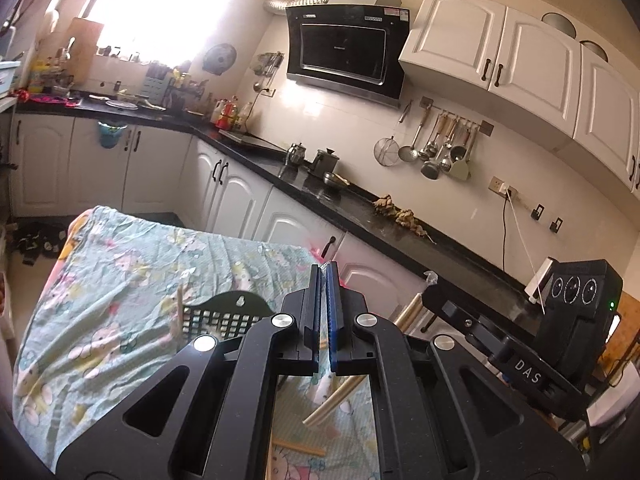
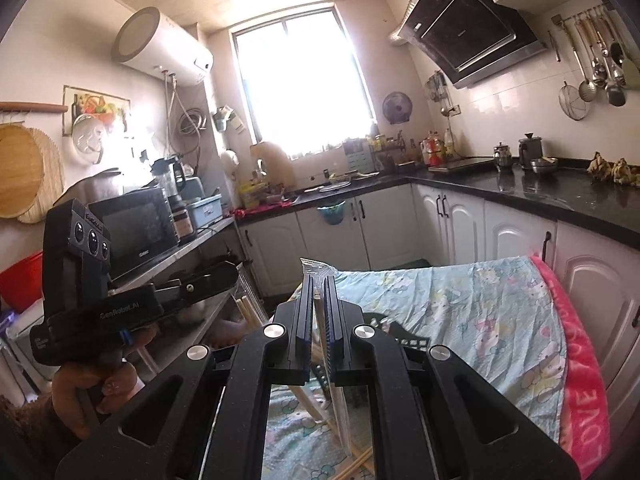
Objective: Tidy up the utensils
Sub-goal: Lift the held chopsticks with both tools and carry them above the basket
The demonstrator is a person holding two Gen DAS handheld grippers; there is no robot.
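My left gripper (image 1: pixel 324 270) is shut on a clear plastic wrapper; pale chopsticks (image 1: pixel 336 400) hang below its jaws. My right gripper (image 2: pixel 318 280) is shut on a clear sleeve holding a pale chopstick (image 2: pixel 318 320), which runs down between the jaws. Both are raised above a table covered with a light blue cartoon cloth (image 1: pixel 120 280). A black perforated utensil holder (image 1: pixel 224 316) lies on the cloth, with a pale wooden utensil (image 1: pixel 178 312) sticking up beside it. The holder also shows in the right wrist view (image 2: pixel 412 340). More loose chopsticks (image 1: pixel 300 448) lie on the cloth.
A black countertop (image 1: pixel 360 208) with white cabinets runs along the right, holding kettles and ginger. Ladles hang on a wall rail (image 1: pixel 444 140). In the right wrist view, the left gripper (image 2: pixel 100 300) is at left, before a shelf with a microwave (image 2: pixel 136 224).
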